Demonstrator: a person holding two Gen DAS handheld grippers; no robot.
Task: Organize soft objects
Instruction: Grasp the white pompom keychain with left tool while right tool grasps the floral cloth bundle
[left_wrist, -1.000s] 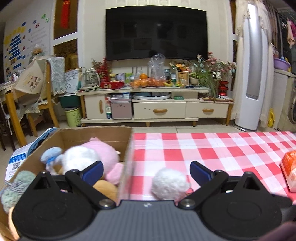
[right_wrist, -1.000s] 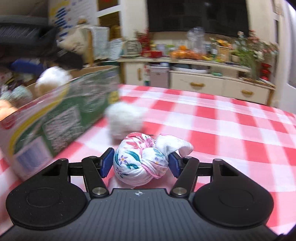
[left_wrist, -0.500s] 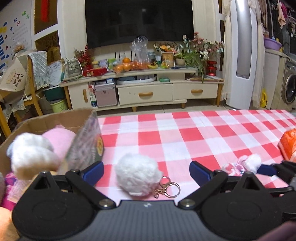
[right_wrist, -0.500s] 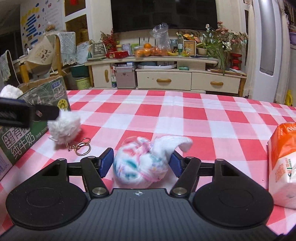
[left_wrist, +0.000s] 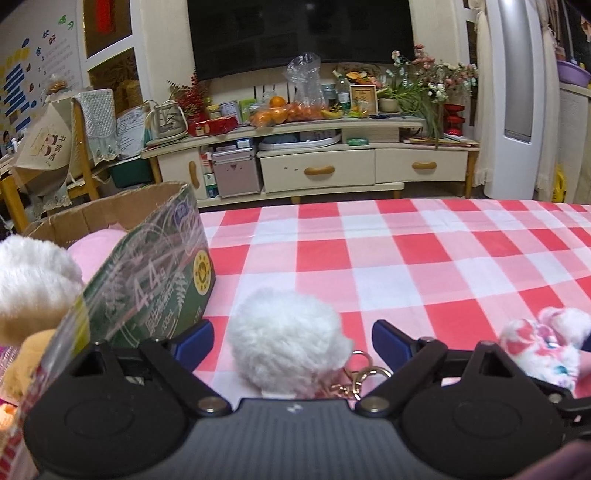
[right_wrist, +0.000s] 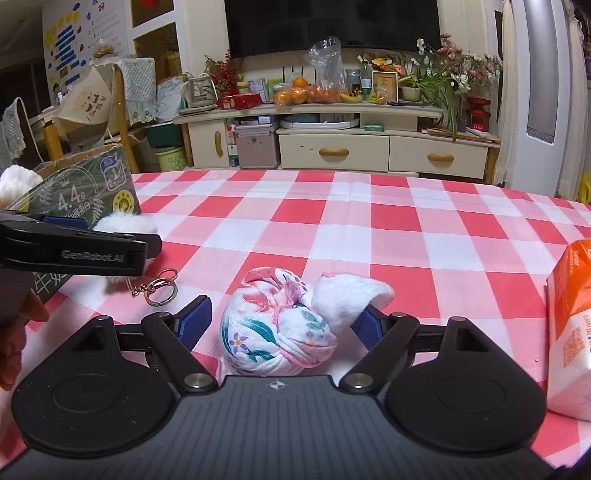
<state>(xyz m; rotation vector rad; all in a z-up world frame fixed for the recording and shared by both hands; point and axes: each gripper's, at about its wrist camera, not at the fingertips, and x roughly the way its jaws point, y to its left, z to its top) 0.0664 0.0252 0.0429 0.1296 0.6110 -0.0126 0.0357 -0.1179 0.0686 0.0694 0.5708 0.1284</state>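
Jaws closing on my left gripper around the white pompom on the desk; my right gripper is opening off the floral bundle. Its keyring, probably loose, could snag on the carton.

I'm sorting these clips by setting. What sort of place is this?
Most likely a home living room: a big TV on the wall above a cluttered cabinet bearing fruit and flowers, and a table under a red checked cloth.
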